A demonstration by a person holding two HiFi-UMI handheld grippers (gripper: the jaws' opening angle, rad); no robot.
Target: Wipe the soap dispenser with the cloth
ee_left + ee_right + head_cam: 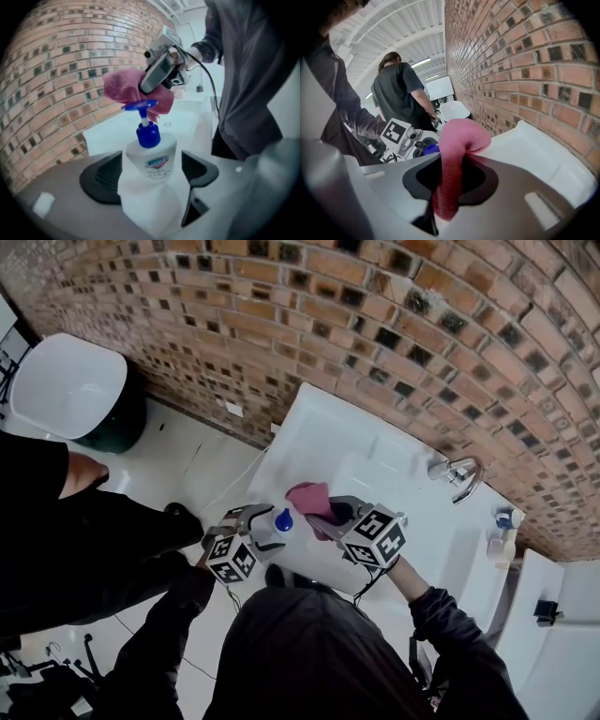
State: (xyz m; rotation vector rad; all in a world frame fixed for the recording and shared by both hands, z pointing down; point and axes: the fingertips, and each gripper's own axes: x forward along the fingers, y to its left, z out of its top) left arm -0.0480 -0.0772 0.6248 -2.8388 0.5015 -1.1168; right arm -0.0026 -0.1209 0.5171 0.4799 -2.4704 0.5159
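Observation:
The soap dispenser [151, 157], a white bottle with a blue pump [283, 519], stands between the jaws of my left gripper [151, 163], by the left end of the white sink [330, 427]. Both pads sit close beside the bottle, and a thin gap shows at the right pad [190, 166]. My right gripper [452, 173] is shut on a pink cloth [457, 140], which bulges out past its tips. In the left gripper view that cloth [123, 86] hangs against the pump's spout. In the head view my left gripper [265, 526] and right gripper [333, 512] meet at the bottle.
A brick wall [375, 324] runs behind the sink. A chrome tap [459, 474] stands at the sink's back and a small bottle [506, 526] at its right end. A white toilet [66, 385] is at far left. Another person [401, 93] stands behind.

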